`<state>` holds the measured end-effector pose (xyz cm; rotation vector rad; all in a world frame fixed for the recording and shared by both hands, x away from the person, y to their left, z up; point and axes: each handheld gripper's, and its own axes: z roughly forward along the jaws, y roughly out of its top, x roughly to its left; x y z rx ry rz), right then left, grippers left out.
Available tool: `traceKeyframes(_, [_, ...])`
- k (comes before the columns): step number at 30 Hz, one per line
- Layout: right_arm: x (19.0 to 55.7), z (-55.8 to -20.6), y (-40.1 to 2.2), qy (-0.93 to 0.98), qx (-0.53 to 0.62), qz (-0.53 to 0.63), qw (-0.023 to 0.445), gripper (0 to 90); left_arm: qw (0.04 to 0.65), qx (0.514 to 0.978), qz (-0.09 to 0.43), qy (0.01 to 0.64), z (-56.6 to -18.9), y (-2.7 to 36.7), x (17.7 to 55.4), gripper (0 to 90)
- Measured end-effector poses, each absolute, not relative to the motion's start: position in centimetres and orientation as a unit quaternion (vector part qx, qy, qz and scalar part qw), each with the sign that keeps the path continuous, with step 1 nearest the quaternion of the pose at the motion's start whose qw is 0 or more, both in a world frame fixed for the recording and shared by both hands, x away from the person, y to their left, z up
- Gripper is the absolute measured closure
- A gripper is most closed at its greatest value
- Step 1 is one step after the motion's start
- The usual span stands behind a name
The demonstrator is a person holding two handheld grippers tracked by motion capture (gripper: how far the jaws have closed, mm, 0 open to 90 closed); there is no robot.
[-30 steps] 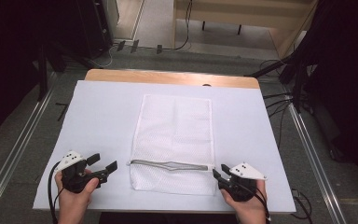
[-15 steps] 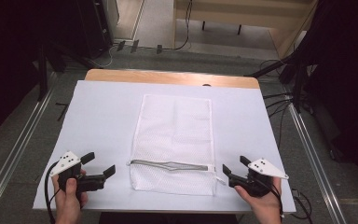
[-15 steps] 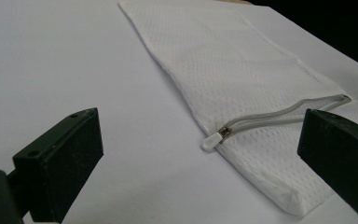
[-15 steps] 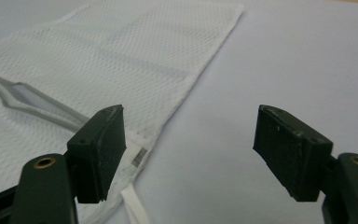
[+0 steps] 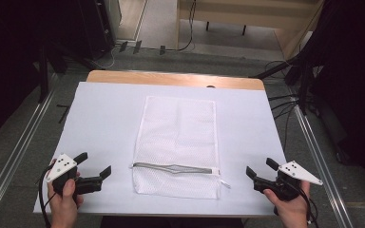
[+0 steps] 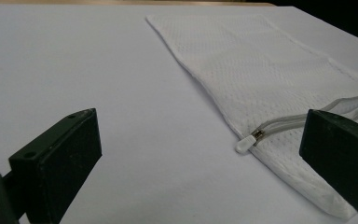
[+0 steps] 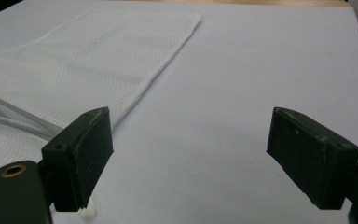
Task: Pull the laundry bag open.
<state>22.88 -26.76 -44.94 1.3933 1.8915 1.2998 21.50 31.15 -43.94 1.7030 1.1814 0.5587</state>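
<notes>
The mesh bag [image 5: 179, 145] lies flat between the left gripper [image 5: 93, 174] and right gripper [image 5: 258, 173], both spread and empty. Its zipper [image 5: 176, 168] gapes; a careless pinch could snag mesh or drag the bag.

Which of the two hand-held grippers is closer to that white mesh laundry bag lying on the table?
Left, by a little. The left gripper sits just off the near left edge of the white mesh laundry bag; the right gripper stands a bit farther off its near right corner. Neither touches it.
</notes>
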Motion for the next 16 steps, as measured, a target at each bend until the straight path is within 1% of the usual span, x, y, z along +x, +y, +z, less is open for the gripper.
traceKeyframes(6, [22.98, -45.17, -27.69, 0.678, 0.52, 0.466, 0.23, 15.0, 0.477, 0.694, 0.226, 0.49, -44.03, 31.44, 21.66, 0.0])
traceKeyframes(16, [23.06, -45.31, -27.73, 0.678, 0.524, 0.46, 0.234, 15.0, 0.467, 0.698, 0.224, 0.495, -44.25, 31.46, 21.93, 0.0])
